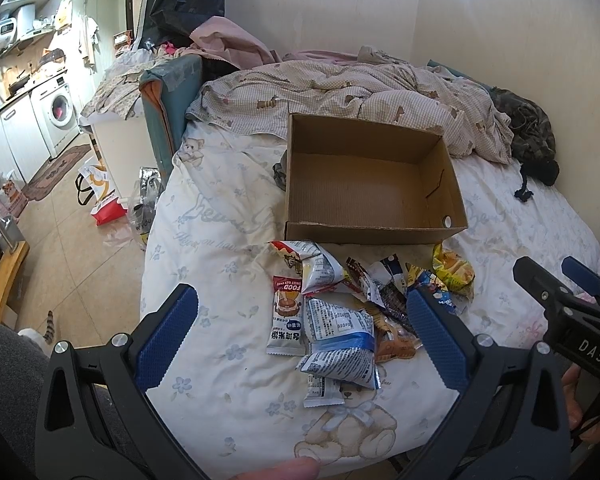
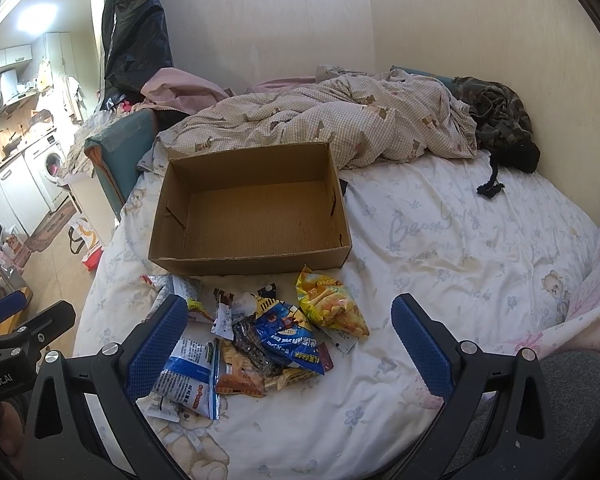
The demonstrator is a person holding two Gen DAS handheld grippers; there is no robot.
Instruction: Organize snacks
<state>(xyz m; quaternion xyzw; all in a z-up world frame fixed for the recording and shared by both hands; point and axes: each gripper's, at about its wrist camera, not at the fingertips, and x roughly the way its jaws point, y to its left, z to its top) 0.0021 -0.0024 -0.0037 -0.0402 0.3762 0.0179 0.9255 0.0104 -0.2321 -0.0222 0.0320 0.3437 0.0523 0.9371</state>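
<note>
An open, empty cardboard box [image 1: 370,184] [image 2: 256,216] sits on the bed. In front of it lies a loose pile of snack packets [image 1: 340,312] [image 2: 260,344]: white and blue packets [image 1: 340,332], a rice cake packet [image 1: 287,316], a blue bag [image 2: 288,332] and a yellow chip bag [image 1: 452,270] [image 2: 332,308]. My left gripper [image 1: 300,340] hovers open over the pile's near side, nothing between its fingers. My right gripper [image 2: 288,348] is open above the pile's right part, also holding nothing. Each gripper shows at the edge of the other's view [image 1: 560,284] [image 2: 16,316].
A rumpled checked duvet [image 1: 340,88] and dark clothes [image 1: 532,136] lie behind the box by the wall. The bed's left edge drops to a tiled floor with bags [image 1: 104,196]. A teal headboard [image 1: 168,112] and a kitchen area with a washing machine [image 1: 58,116] stand at left.
</note>
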